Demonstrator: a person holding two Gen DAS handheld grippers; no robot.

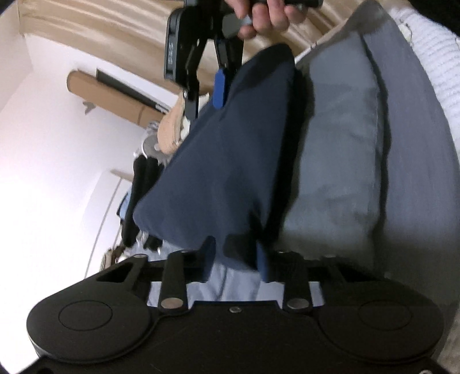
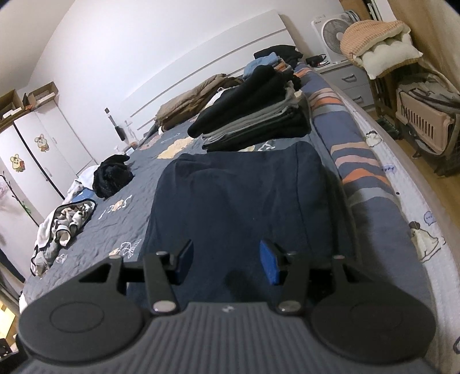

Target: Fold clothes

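One dark blue cloth [image 2: 238, 195] lies folded on the bed [image 2: 382, 218], near the bed's side edge, w/ its far end just before a stack of folded clothes [image 2: 256, 120]. My right gripper [image 2: 227, 264] sits low at the cloth's near end, pads spread wide, nothing held between them. My left gripper [image 1: 235, 259] is at another edge of the same cloth [image 1: 227, 161]; its pads are apart too, cloth between them, but I can't tell if they pinch it. From the left cam I see my right hand [image 1: 267, 17] on its tool. Farther off: a black bundle [image 2: 112, 175] and a white-and-grey heap [image 2: 63, 227] on the bed, a white wardrobe [image 2: 37, 149], a fan [image 2: 333, 37].
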